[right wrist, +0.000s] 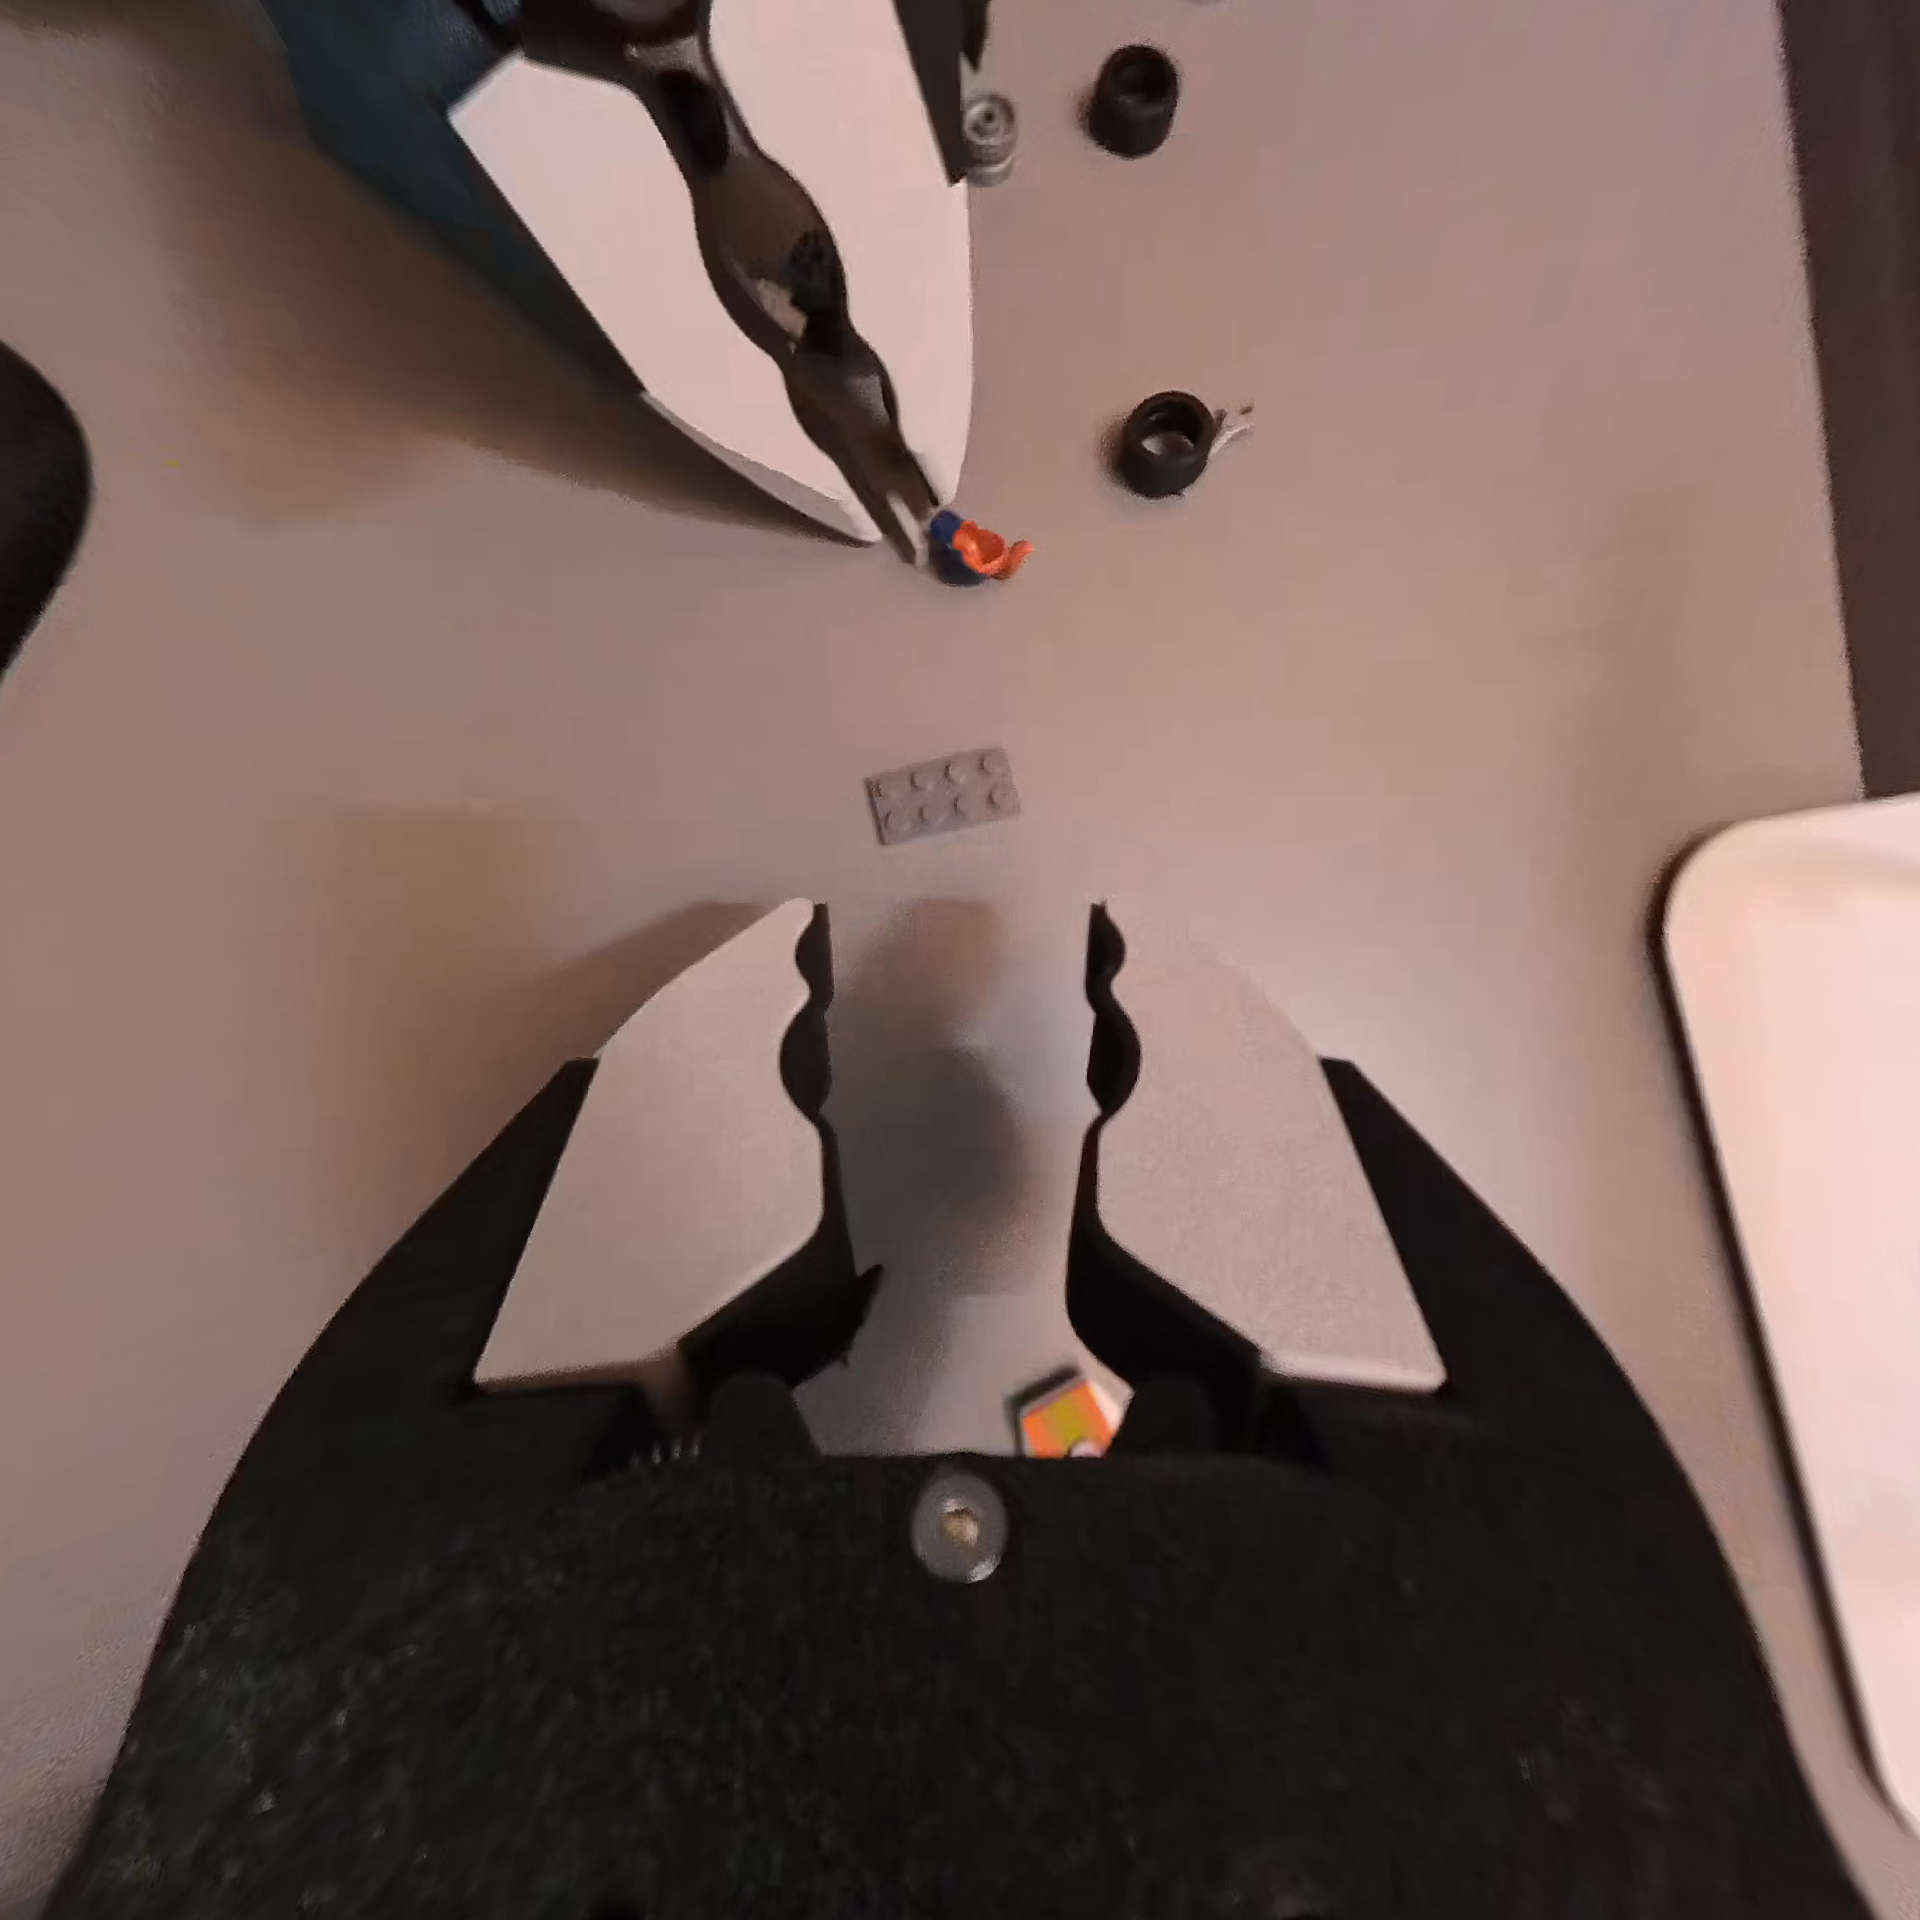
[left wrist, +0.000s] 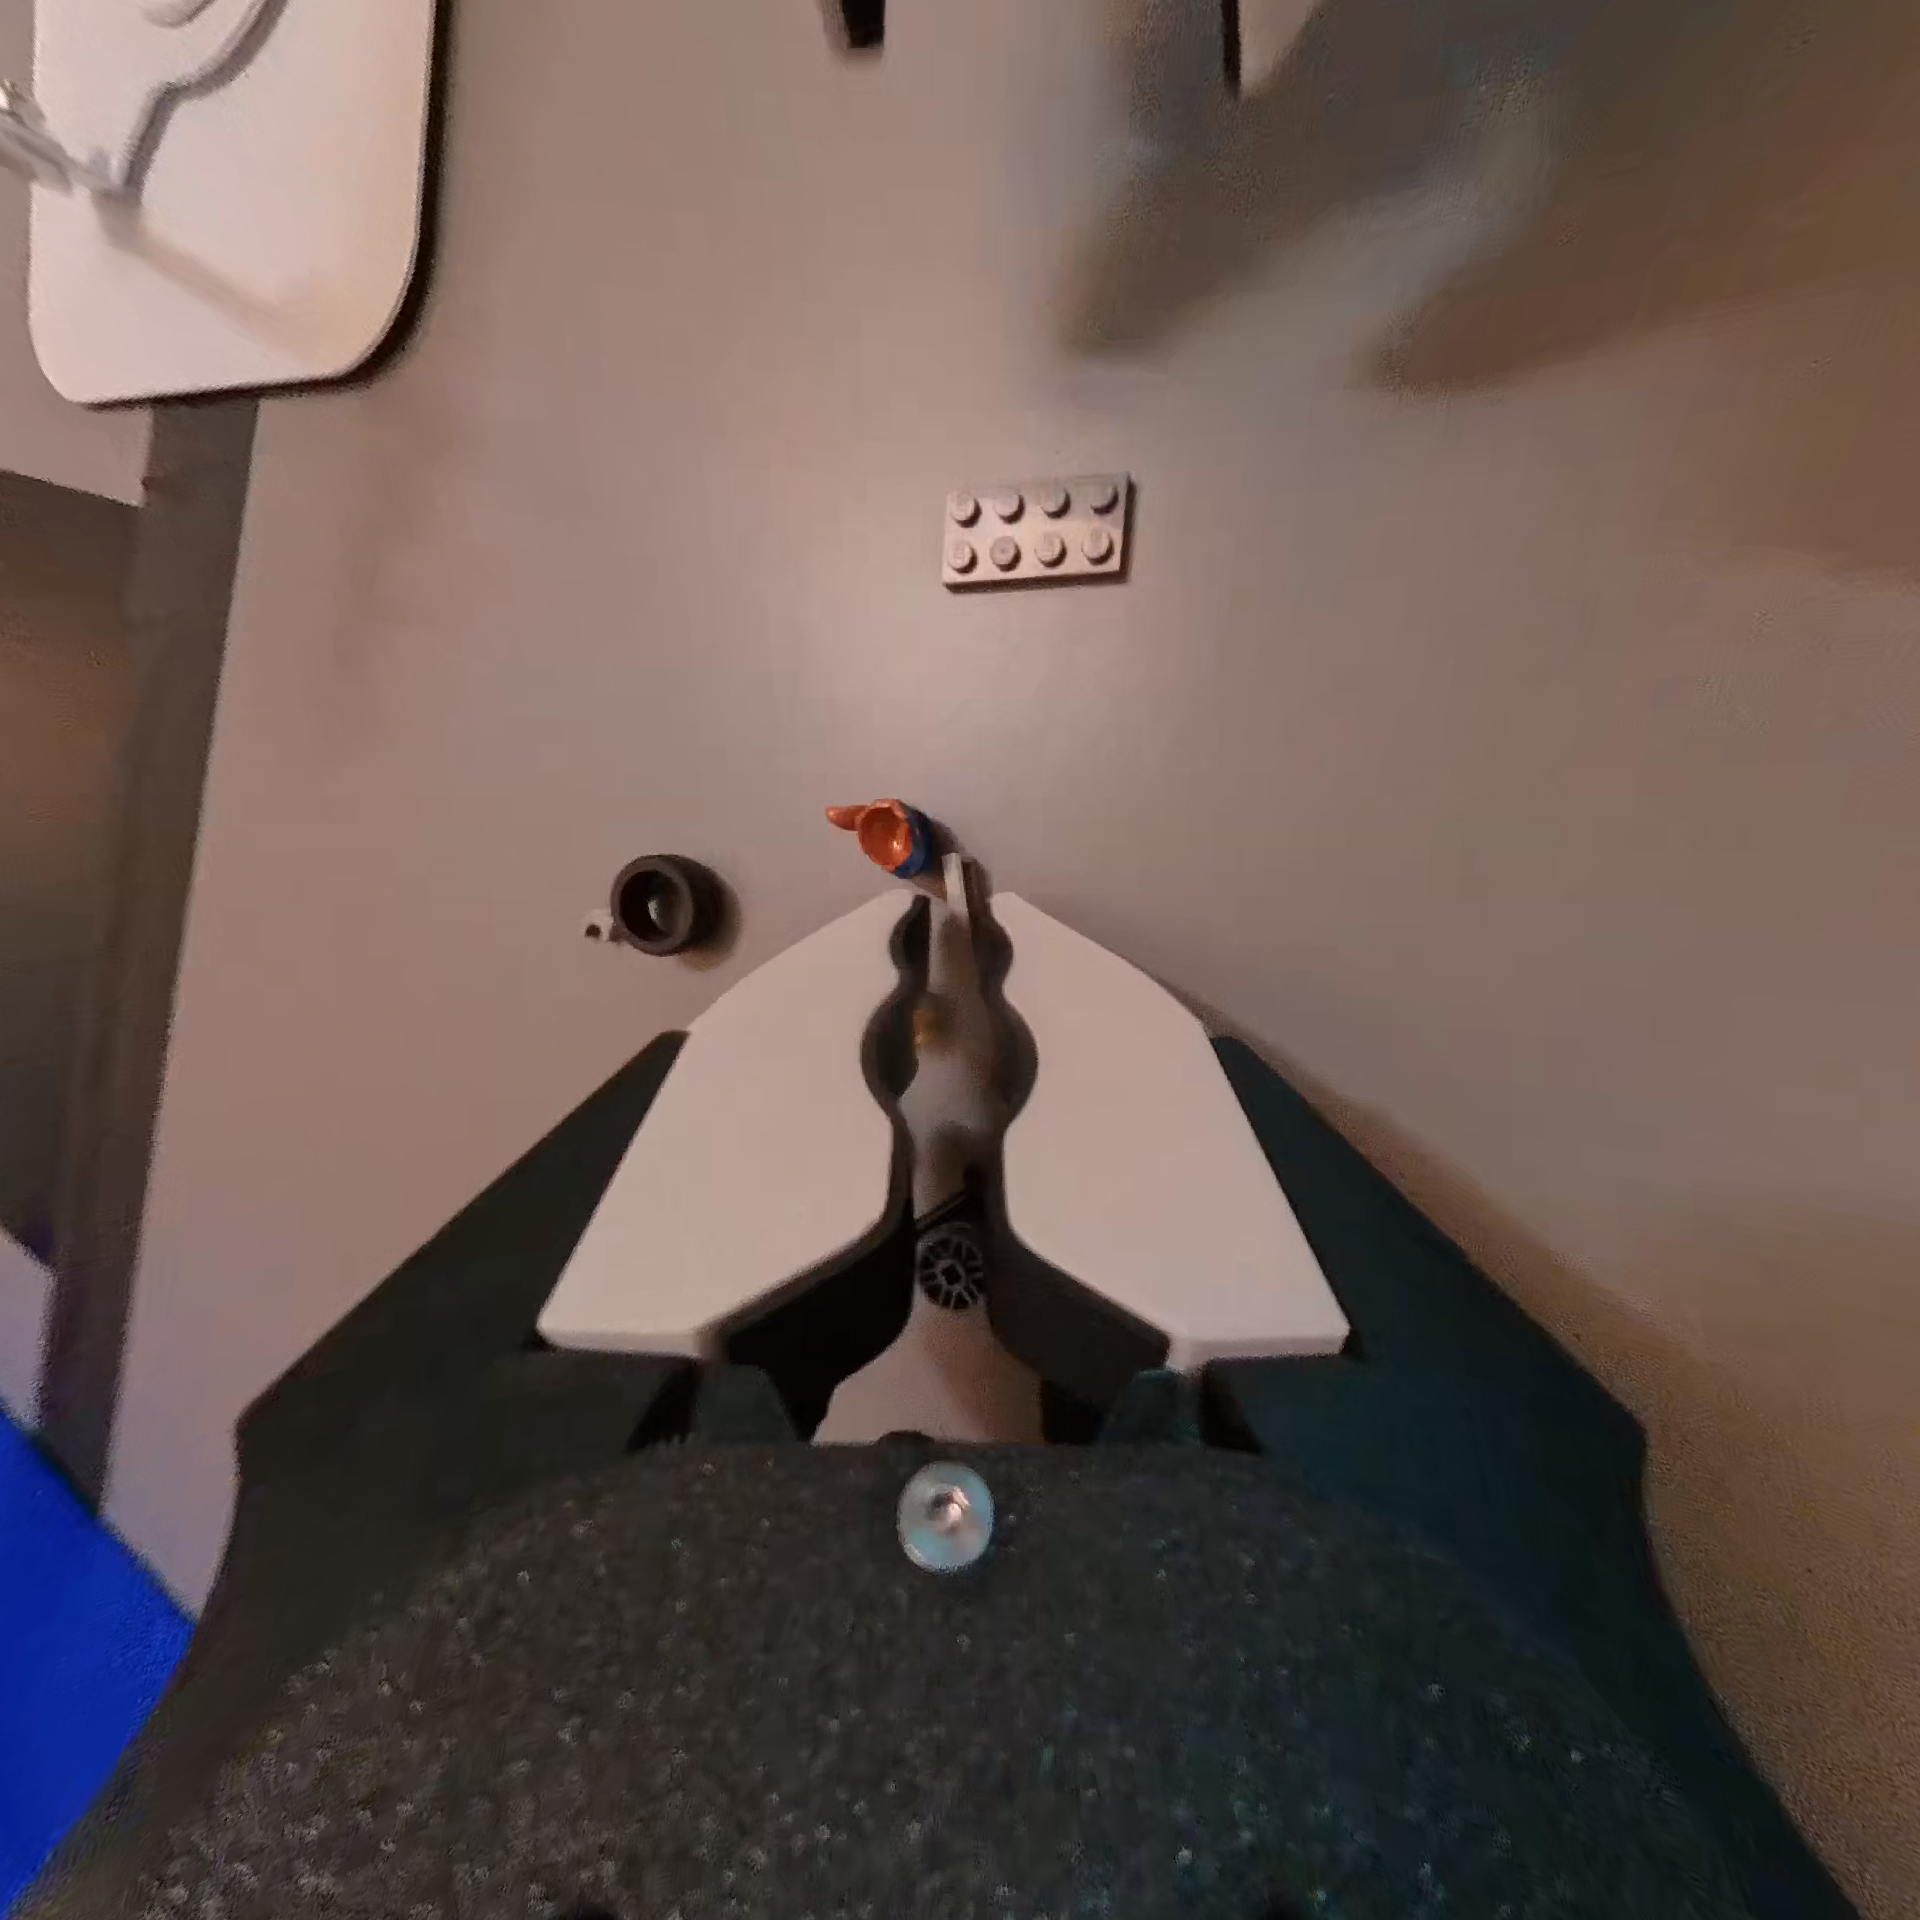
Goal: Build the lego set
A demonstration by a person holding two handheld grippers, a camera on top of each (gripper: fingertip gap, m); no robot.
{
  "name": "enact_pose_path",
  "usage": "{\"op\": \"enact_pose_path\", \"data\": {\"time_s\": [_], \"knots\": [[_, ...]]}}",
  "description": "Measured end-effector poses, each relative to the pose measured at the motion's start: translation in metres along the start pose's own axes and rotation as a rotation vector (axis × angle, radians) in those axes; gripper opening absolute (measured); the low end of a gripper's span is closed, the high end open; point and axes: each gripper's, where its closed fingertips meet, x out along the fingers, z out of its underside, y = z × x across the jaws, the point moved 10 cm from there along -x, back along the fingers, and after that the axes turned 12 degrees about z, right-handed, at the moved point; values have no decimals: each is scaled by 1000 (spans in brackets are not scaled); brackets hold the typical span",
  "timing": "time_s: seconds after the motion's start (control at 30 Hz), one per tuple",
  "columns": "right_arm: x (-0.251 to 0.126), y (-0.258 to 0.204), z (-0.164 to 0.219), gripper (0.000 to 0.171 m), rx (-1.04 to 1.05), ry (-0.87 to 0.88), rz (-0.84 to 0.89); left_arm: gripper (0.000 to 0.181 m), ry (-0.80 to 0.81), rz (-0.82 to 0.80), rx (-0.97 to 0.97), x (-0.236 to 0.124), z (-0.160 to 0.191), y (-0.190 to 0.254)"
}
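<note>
A flat grey two-by-four plate [left wrist: 1037,532] lay studs-up on the counter [left wrist: 644,665]. Nearer, a small assembly with an orange and blue tip [left wrist: 881,831] jutted from the closed left claw [left wrist: 951,902]. Two black tyres [right wrist: 1162,442] lay apart.

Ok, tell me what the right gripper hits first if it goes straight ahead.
Probably the grey plate: it lies flat on the table just beyond the right gripper, whose jaws stand open. Height above it is unclear.
</note>
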Motion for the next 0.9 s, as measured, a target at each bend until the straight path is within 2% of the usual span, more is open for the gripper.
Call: {"op": "enact_pose_path", "data": {"time_s": [0.13,0.27,0.33,0.53,0.6,0.77,0.83,0.9], "knots": [[-29,-10,26,45,94,64,38,3,-53,-85,94,2,-3,8],[-60,-29,56,44,178,120,83,3,-102,-201,252,2,-6,37],[-72,-38,72,44,220,136,101,3,-104,-216,267,2,-6,50],[-93,-54,105,42,343,180,131,18,14,6,41,-16,-4,59],[-97,-56,110,41,362,198,136,18,76,79,-48,-22,0,56],[-99,-53,113,39,387,244,145,13,160,67,-217,-25,4,42],[-99,-53,113,39,395,257,137,15,126,69,-216,-18,2,41],[-98,-53,114,38,394,259,135,8,123,102,-199,-15,-1,42]]}}
